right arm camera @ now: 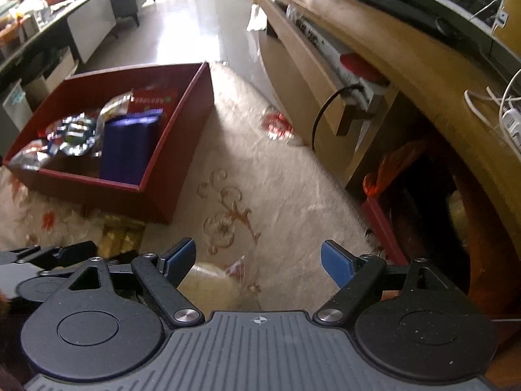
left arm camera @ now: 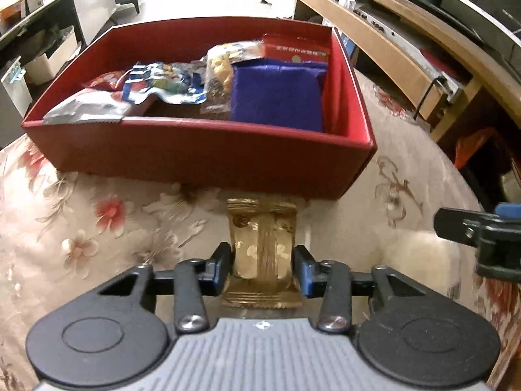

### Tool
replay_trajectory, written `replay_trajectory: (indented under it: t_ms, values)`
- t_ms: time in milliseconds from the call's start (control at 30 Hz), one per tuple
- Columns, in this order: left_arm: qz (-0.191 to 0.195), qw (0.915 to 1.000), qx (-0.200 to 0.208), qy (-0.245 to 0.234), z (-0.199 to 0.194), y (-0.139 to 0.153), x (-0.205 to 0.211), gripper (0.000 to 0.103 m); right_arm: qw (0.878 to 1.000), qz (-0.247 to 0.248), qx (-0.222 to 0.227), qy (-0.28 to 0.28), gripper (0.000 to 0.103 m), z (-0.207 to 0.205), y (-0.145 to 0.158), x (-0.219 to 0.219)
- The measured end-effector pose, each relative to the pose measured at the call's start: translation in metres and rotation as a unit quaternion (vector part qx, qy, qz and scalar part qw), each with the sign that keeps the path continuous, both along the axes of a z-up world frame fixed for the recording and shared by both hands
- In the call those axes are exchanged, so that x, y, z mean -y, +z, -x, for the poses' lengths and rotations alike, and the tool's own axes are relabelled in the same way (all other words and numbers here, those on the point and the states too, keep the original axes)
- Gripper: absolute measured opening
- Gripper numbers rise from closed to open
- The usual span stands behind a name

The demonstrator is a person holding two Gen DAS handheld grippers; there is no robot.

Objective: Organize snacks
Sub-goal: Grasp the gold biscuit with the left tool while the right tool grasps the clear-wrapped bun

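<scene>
At lower centre of the left view, the left gripper pinches a gold snack packet between its fingers just before the red box, while the right gripper gapes wide over the floral cloth.
</scene>
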State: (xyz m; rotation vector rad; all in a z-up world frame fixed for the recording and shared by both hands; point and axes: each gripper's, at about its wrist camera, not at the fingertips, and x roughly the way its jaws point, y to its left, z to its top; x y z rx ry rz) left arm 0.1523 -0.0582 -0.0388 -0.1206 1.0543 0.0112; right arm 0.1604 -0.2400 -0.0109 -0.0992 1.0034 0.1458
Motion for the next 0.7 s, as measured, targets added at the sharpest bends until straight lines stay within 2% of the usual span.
replay_trajectory:
  t_ms: [133, 267, 467, 567, 700]
  values:
    - [0.004, 0.9999, -0.011, -0.007, 0.018, 0.002, -0.015, 0.039, 1.0, 0.005, -0.014, 0.009, 0.088, 0.0, -0.008, -0.006]
    - [0.0, 0.9997, -0.019, -0.017, 0.033, 0.004, -0.024, 0.039, 0.999, -0.015, -0.031, 0.011, 0.088, -0.002, -0.013, -0.009]
    - [0.017, 0.9992, -0.033, -0.017, 0.052, 0.006, -0.036, 0.039, 0.997, -0.033, -0.061, 0.031, 0.09, 0.002, -0.024, -0.024]
    - [0.022, 0.9992, -0.032, -0.012, 0.055, 0.006, -0.04, 0.039, 0.997, -0.008, -0.061, 0.043, 0.095, 0.008, -0.03, -0.034]
    - [0.041, 0.9986, -0.032, -0.002, 0.053, 0.006, -0.045, 0.04, 0.997, 0.009, -0.068, 0.034, 0.096, 0.005, -0.04, -0.035]
